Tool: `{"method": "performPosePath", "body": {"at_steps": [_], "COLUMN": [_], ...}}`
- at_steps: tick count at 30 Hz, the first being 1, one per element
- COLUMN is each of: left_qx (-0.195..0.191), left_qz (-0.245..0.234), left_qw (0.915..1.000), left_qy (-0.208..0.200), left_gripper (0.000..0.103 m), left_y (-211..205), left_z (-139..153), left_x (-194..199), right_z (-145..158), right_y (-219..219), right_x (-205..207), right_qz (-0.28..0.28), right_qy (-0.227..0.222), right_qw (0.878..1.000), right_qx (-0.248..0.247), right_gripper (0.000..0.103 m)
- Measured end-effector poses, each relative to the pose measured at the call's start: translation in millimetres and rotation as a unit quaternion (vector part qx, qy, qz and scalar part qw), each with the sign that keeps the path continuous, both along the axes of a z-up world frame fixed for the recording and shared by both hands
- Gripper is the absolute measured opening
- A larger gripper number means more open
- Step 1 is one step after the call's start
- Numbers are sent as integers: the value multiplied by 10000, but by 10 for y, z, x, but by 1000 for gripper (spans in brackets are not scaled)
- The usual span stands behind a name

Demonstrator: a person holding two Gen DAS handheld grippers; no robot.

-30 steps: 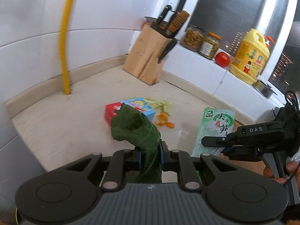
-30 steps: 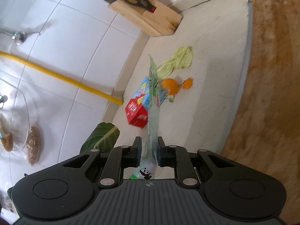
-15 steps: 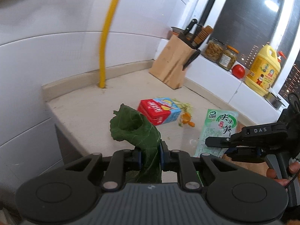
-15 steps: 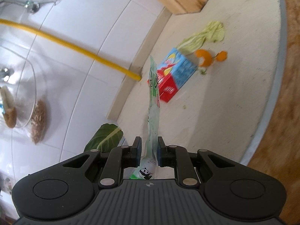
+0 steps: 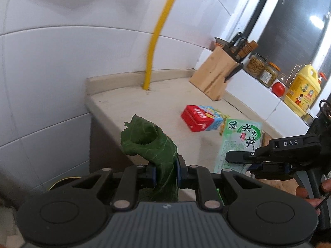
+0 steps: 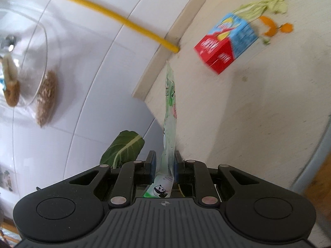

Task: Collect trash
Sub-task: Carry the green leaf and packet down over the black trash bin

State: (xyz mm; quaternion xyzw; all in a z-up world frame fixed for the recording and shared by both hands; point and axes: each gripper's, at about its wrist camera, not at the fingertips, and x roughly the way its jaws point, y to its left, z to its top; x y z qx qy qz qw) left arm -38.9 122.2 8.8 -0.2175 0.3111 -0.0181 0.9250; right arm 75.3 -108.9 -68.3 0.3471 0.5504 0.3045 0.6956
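My left gripper [image 5: 165, 168] is shut on a dark green leaf [image 5: 149, 142] that curls up above its jaws, near the counter's left end. To its right, my right gripper [image 5: 238, 157] is seen from the side, shut on a green-and-white snack packet [image 5: 240, 140]. In the right wrist view the right gripper [image 6: 164, 164] pinches that packet [image 6: 170, 111] edge-on, and the leaf [image 6: 122, 148] shows at lower left. Left on the beige counter [image 5: 161, 107] are a red-and-blue carton [image 5: 200, 117], pale green vegetable scraps [image 6: 262, 6] and orange peel [image 6: 271, 28].
A wooden knife block [image 5: 217, 78] stands at the back by the tiled wall. Two jars [image 5: 262, 67], a tomato [image 5: 278, 88] and a yellow detergent jug [image 5: 303, 90] line the window sill. A yellow pipe [image 5: 159, 33] rises from the counter. A wooden board [image 6: 318, 177] lies at right.
Both grippers have drawn back and leftward from the counter's middle toward its left end, each keeping its item. The carton, scraps and peel now lie farther off.
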Motion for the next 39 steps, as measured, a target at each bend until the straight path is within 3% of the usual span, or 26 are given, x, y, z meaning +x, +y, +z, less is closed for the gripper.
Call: {"method": "performPosePath", "body": {"at_steps": [9,19,39], "left_qx": [-120,-7,176], "left_qz": [318,655,1079], "left_qw": [9994,9978,9940], "left_qy": [74,135,39], "left_gripper": [14,14,14], "left_y": [268,512,816], "left_z": [-115,-183,-218], "left_x": [-297,-596,-771], "right_z": [21,41,108], "right_y": [422,920,1672], "right_x": [-91,-193,-289], "right_qz": [454,944,1688], "right_qy": [53,4,-229], "right_qw": [9990,9955,9853], "right_qx": [-15,22,-144], "right_gripper": [23,23,24]}}
